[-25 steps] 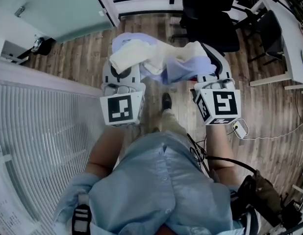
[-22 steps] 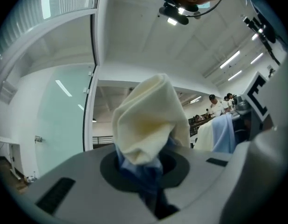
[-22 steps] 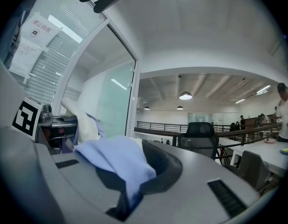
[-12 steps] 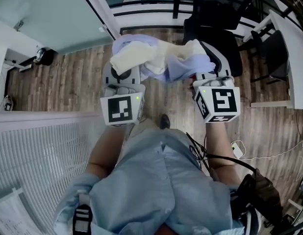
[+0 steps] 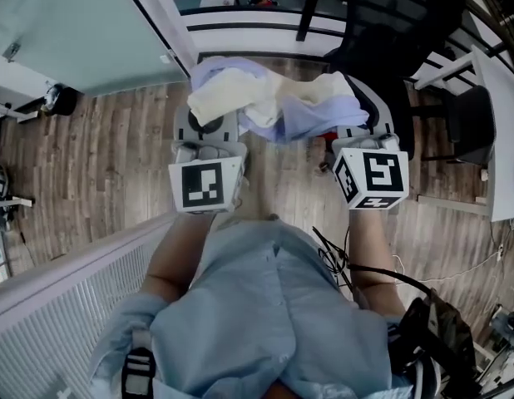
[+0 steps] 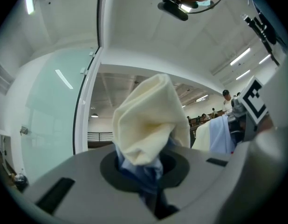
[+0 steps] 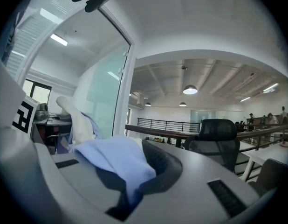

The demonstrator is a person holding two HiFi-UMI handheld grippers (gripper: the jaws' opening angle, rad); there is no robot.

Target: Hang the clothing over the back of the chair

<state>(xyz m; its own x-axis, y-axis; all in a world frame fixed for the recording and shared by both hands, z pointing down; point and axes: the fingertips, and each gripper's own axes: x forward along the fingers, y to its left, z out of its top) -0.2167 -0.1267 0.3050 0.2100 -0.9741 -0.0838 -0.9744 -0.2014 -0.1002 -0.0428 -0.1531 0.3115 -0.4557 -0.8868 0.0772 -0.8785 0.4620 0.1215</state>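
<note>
A bundled garment (image 5: 274, 102), cream and pale blue, hangs stretched between my two grippers at chest height. My left gripper (image 5: 209, 116) is shut on its cream and blue end (image 6: 151, 125), which bunches up out of the jaws. My right gripper (image 5: 357, 113) is shut on a pale blue fold (image 7: 120, 164) that drapes over its jaws. A black office chair (image 5: 375, 52) stands just ahead and to the right of the garment; in the right gripper view the chair (image 7: 214, 135) has its mesh back upright beyond the jaws.
A glass door (image 5: 70, 32) in a white frame stands ahead on the left. A white slatted panel (image 5: 49, 306) runs along my lower left. A white desk (image 5: 498, 115) with a second dark chair (image 5: 471, 127) is at the right. A black railing (image 7: 165, 124) crosses behind.
I have walked forward over the wooden floor with both grippers still holding the garment. The black chair has come closer under the right gripper, and the slatted panel has slid back at the left.
</note>
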